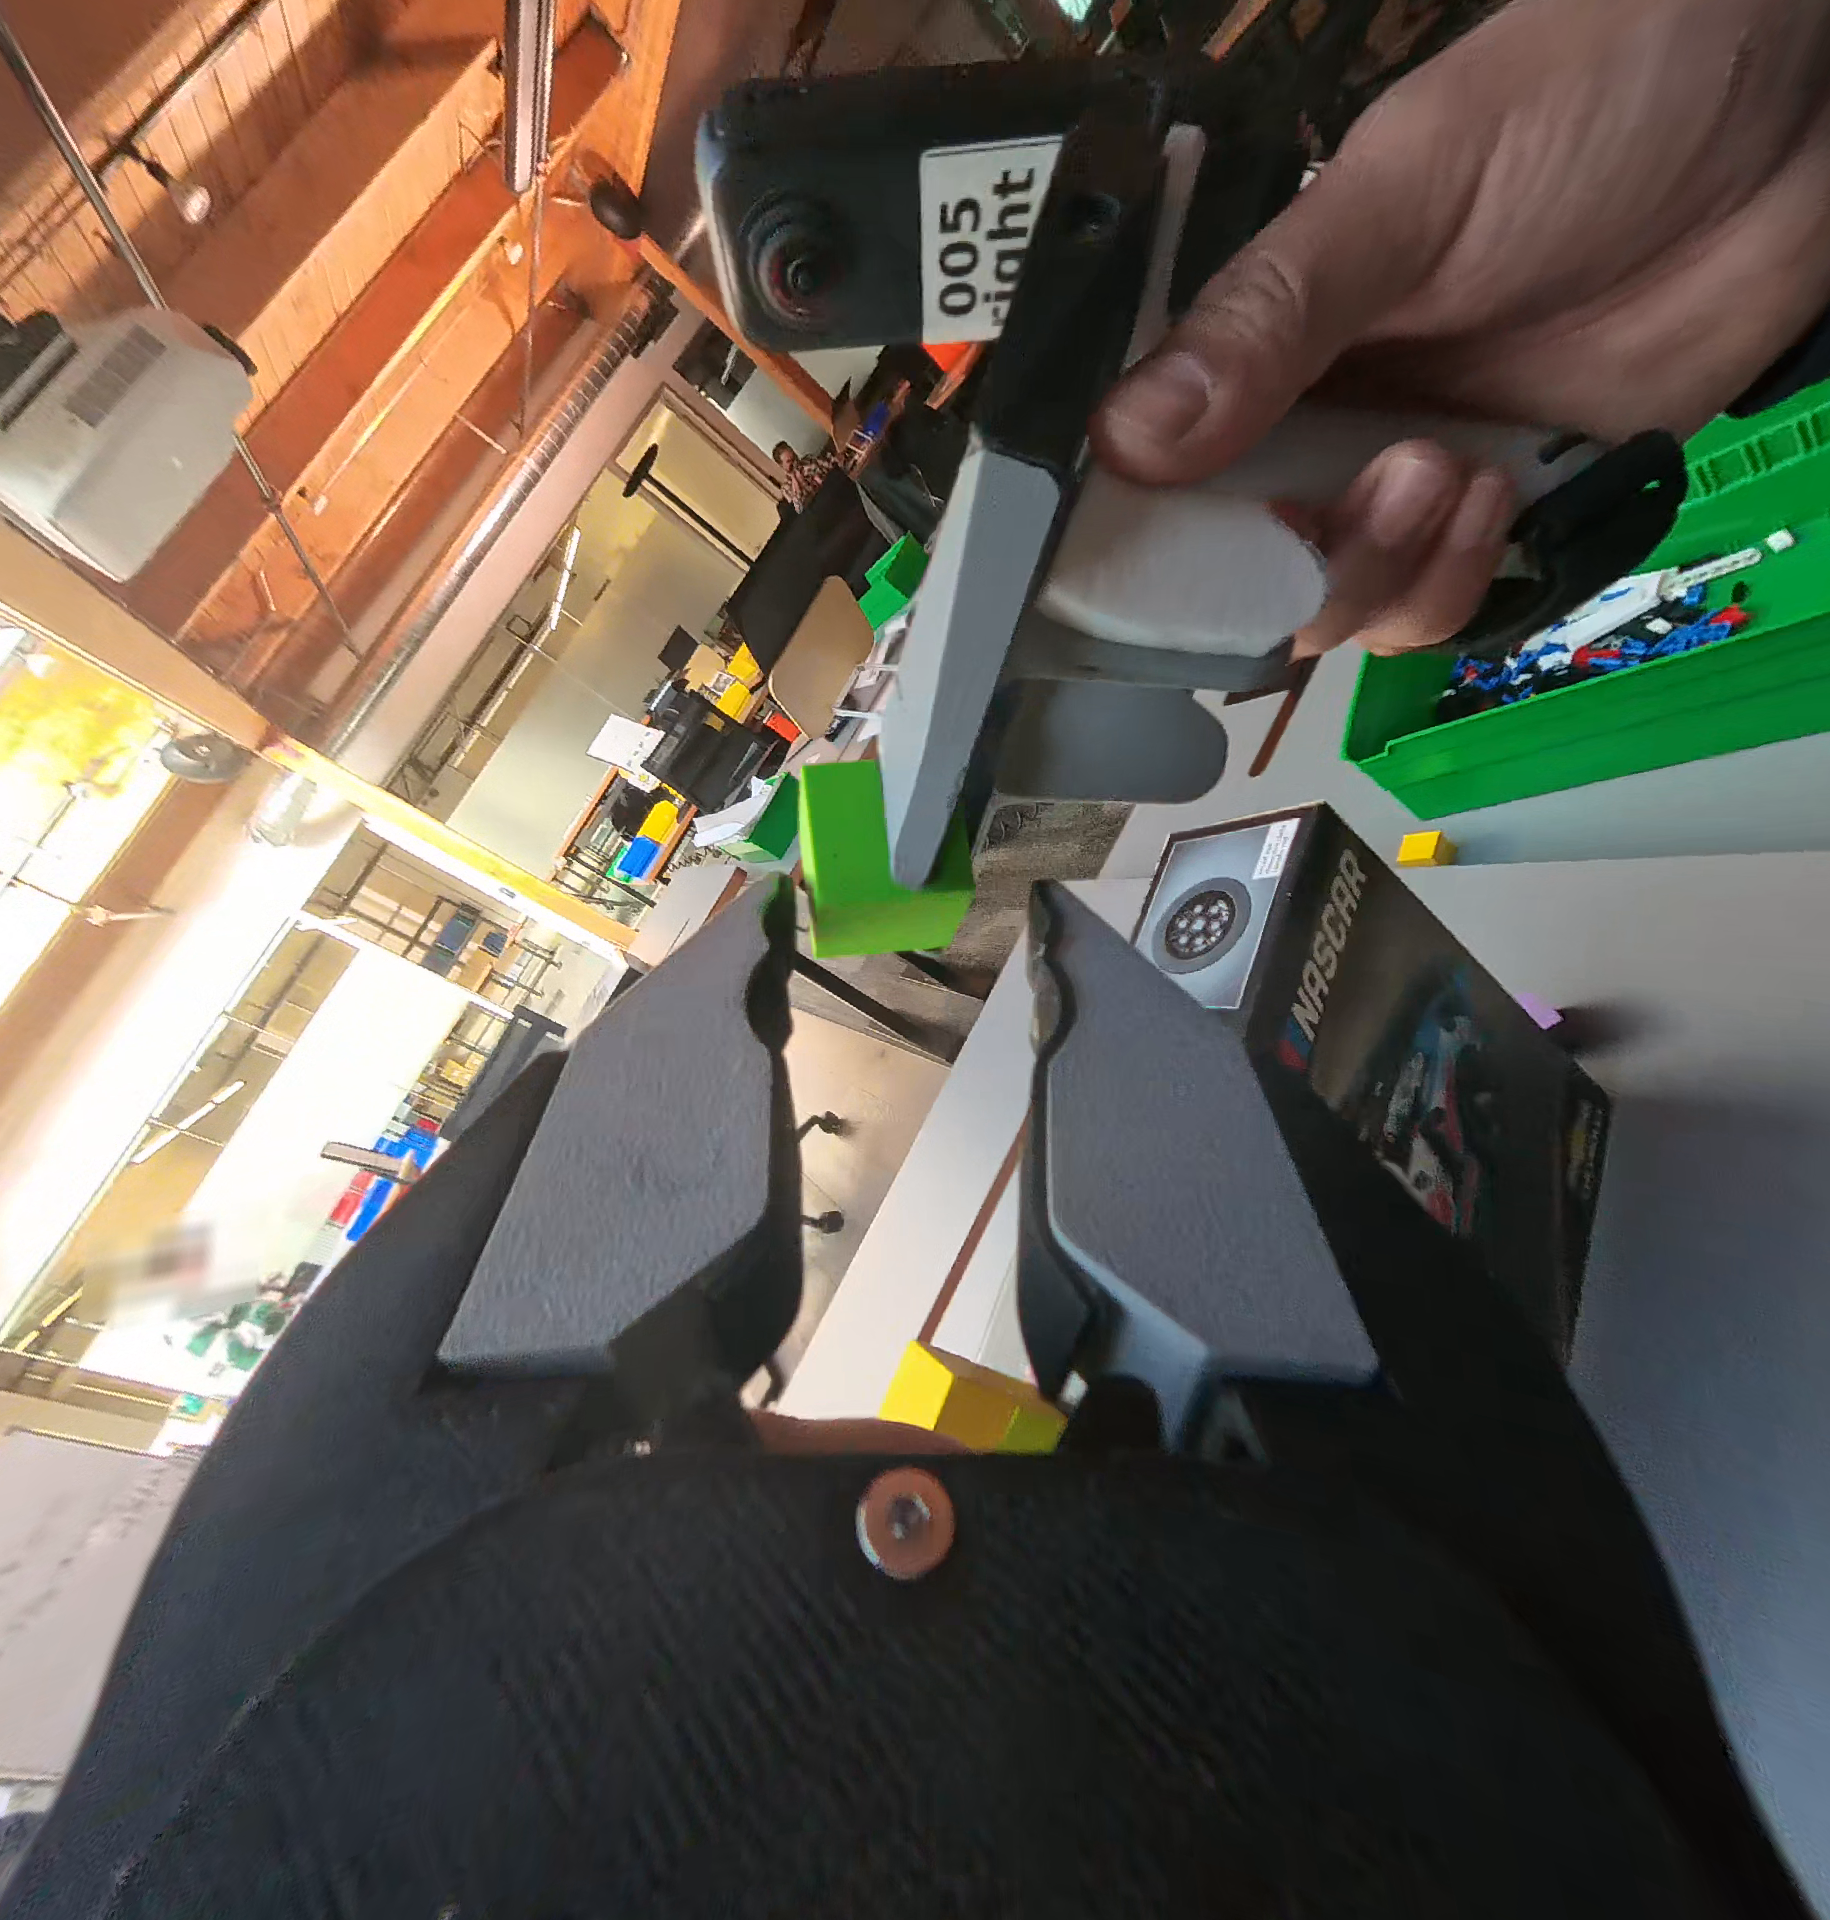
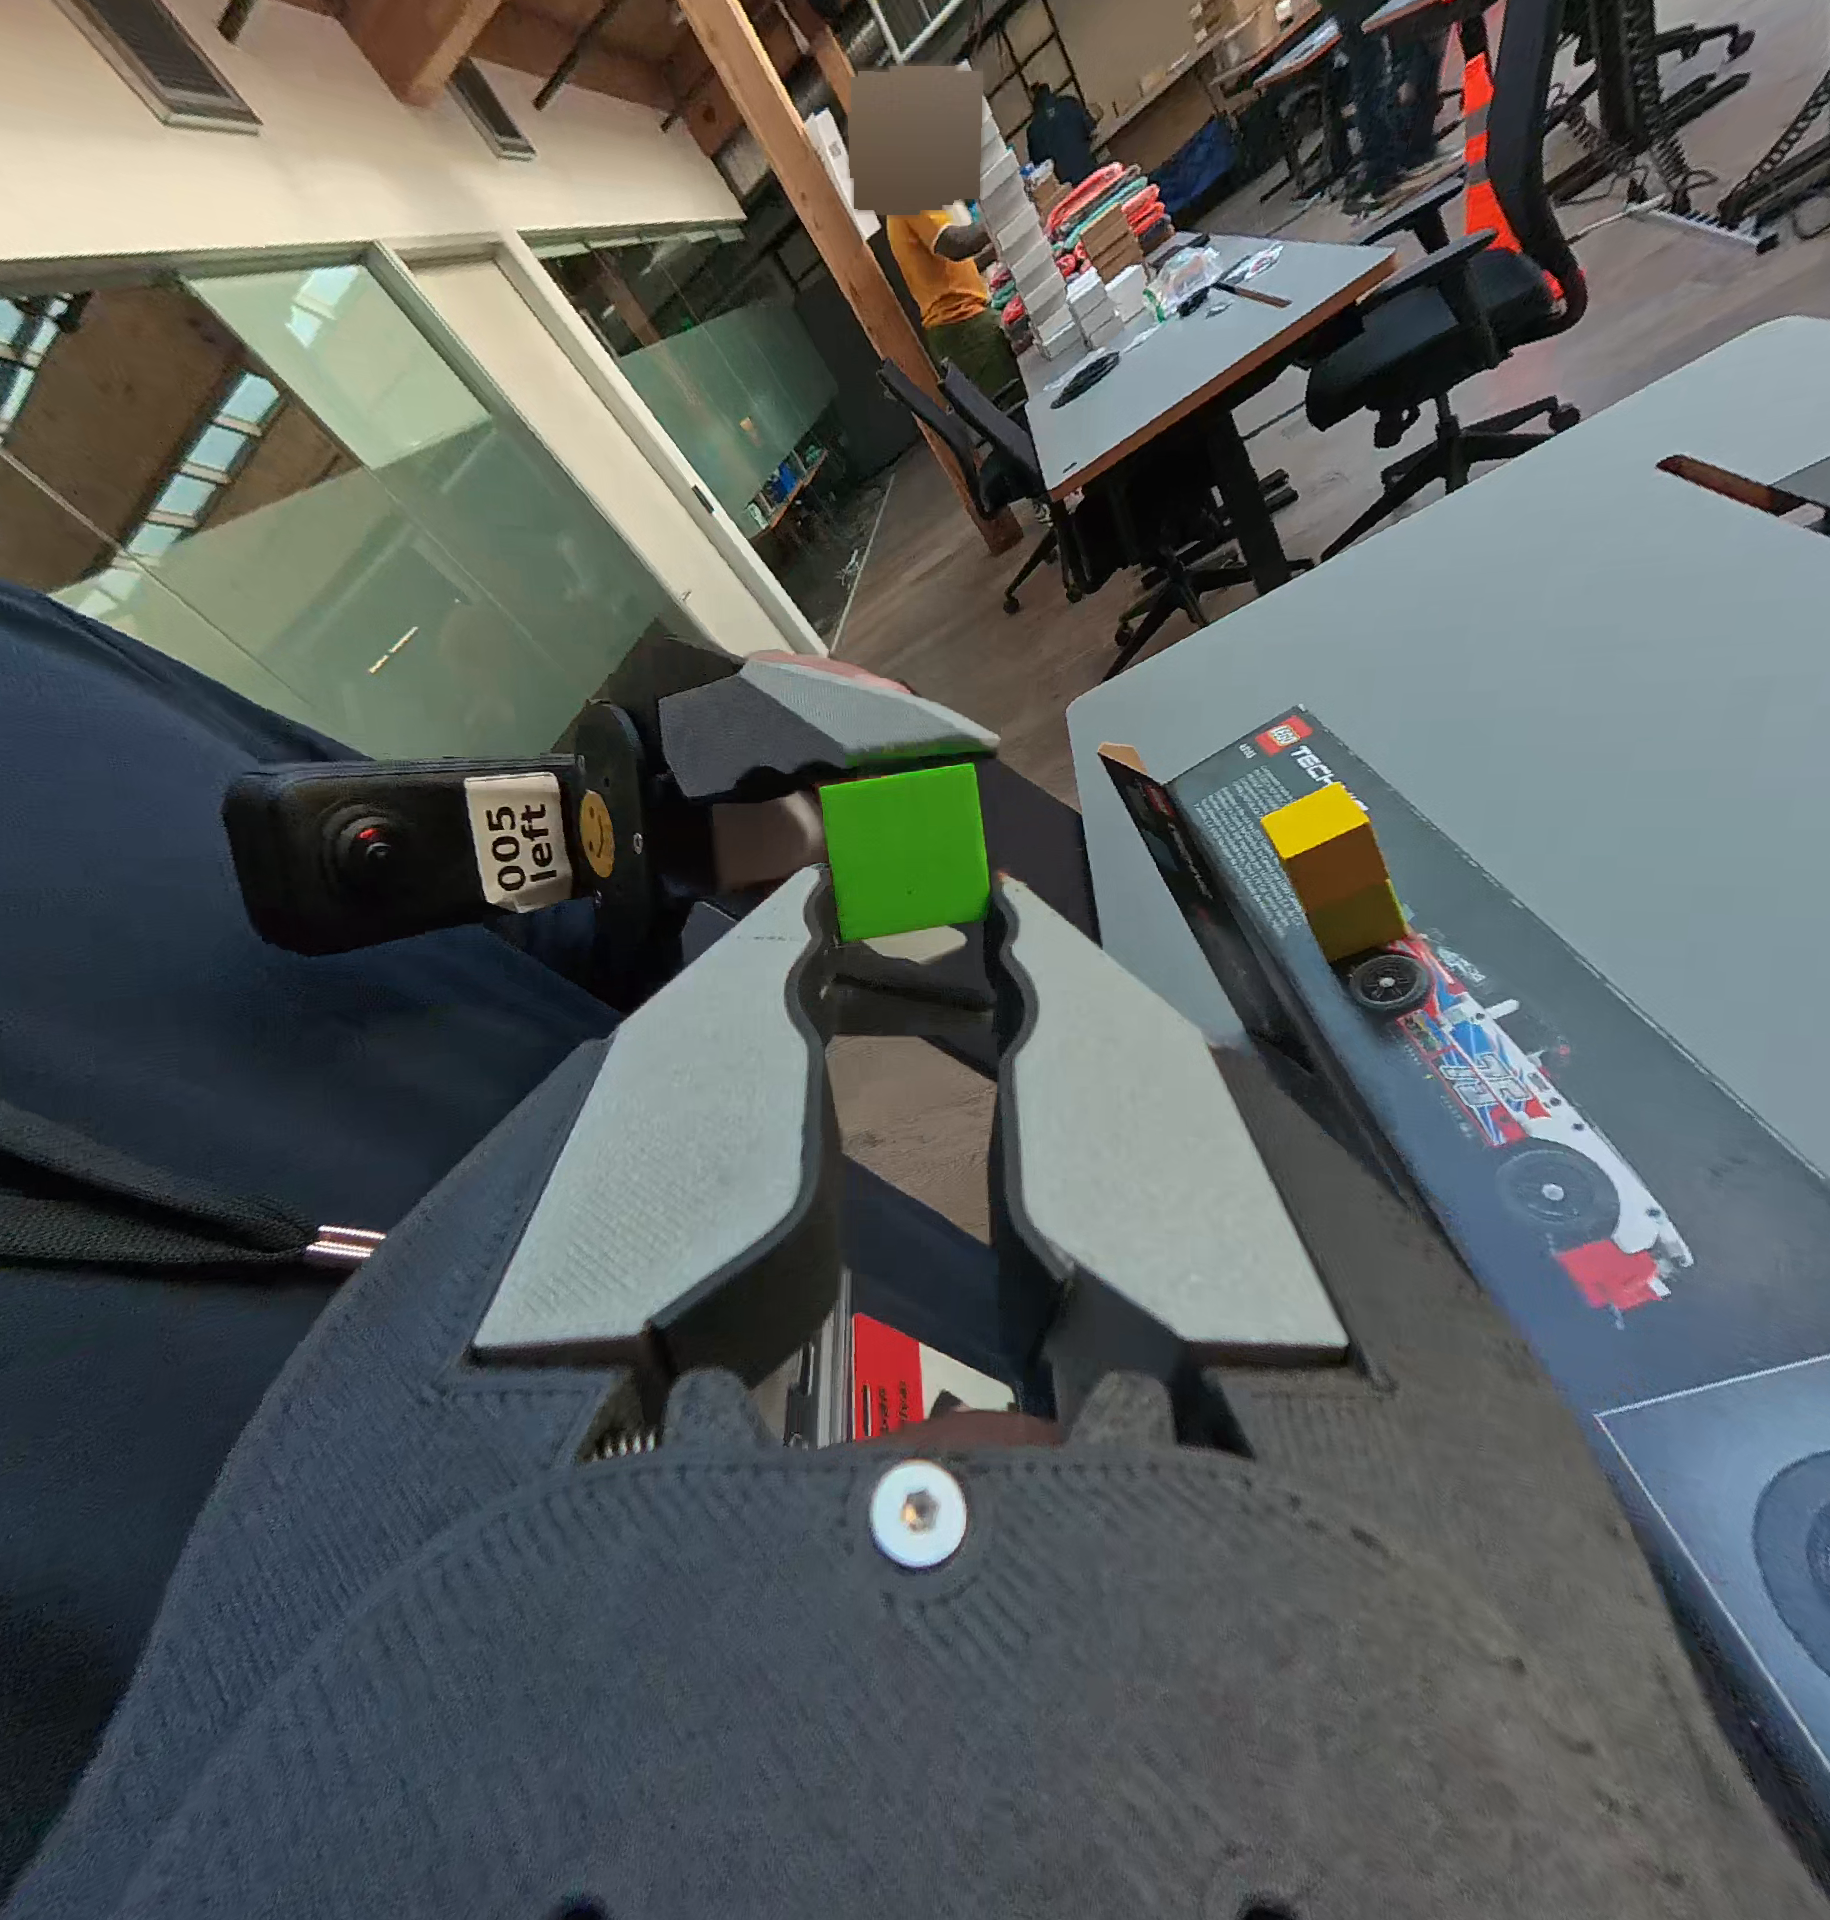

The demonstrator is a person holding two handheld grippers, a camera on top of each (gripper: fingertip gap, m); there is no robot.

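Midair, just off the grey table's (image 2: 1513,644) edge, the right gripper (image 2: 906,904) pinches a bright green cube (image 2: 906,847), offered up between the left gripper's (image 1: 906,925) parted, unclamped fingers.

Both wrist cameras face each other closely, sharing the green cube (image 2: 906,850) and dark box (image 1: 1410,1060).

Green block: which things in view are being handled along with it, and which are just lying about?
In hand:
- green block, pinched by right gripper
- left gripper, open around it

Lying about:
- yellow block on toy box
- green bin
- small yellow block
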